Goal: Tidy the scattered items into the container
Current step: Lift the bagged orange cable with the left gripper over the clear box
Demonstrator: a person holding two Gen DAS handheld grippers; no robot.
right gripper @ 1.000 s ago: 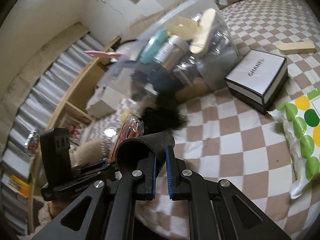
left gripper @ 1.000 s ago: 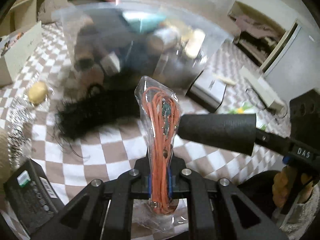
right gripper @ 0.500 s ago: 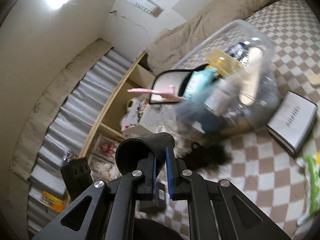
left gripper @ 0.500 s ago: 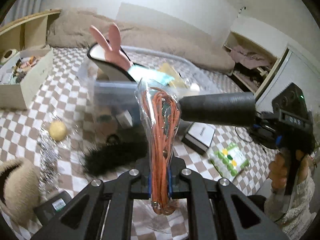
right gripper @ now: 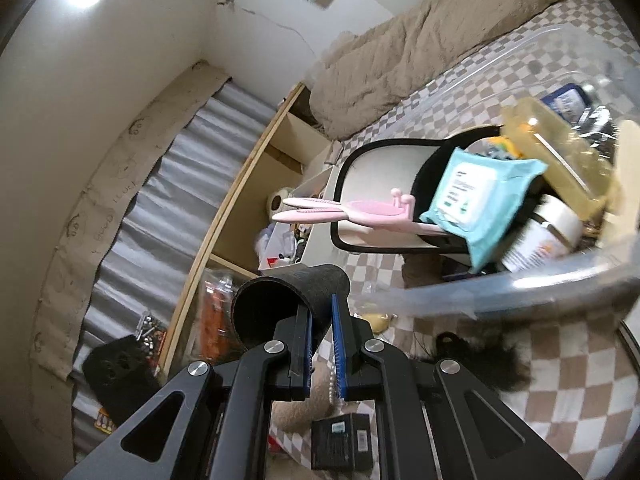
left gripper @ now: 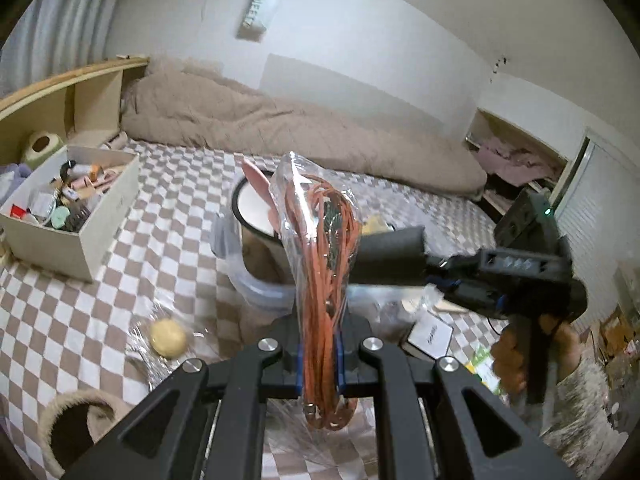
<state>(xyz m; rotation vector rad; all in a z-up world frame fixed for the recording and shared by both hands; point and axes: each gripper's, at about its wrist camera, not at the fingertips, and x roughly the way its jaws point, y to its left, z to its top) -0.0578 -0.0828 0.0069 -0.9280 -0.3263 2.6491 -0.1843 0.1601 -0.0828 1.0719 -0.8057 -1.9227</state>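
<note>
The left gripper point(left gripper: 319, 354) is clamped on a bagged orange cord point(left gripper: 325, 264), which stands upright between its pads. The right gripper point(right gripper: 320, 344) is closed on the wall of a black tube point(right gripper: 292, 300), seen lying level just beside the cord in the left view. The clear bin point(right gripper: 520, 292), already packed, is seen beyond both, on the checked cover point(left gripper: 168, 248).
</note>
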